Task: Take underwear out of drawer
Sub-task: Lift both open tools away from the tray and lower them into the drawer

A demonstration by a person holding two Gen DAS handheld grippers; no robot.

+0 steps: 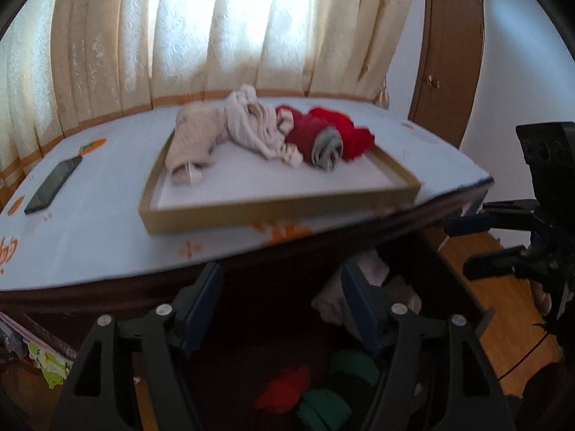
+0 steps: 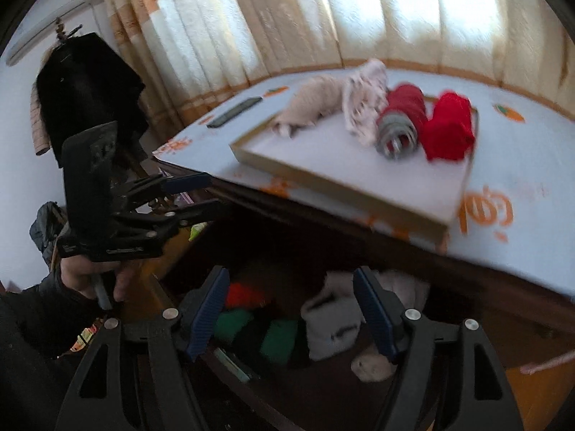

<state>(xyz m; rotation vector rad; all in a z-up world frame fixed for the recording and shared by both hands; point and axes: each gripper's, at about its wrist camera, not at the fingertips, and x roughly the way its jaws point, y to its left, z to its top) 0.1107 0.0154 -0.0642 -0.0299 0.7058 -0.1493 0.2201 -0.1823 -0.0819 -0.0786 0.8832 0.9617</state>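
Tools [image 1: 280, 309] [image 2: 291, 309] hang spread and unladen above drawer [image 2: 359, 388].

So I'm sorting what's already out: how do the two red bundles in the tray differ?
The dark red roll is a tighter cylinder with a grey band showing at its open end; the bright red bundle is plain, all one colour, and looser. The dark roll lies against the pale clothes, the bright one on its far side. Both rest in the tray.

Red and green rolls [image 2: 248, 309] in drawer [image 2: 503, 344]; pale blue, orange-printed tablecloth [image 1: 90, 222].
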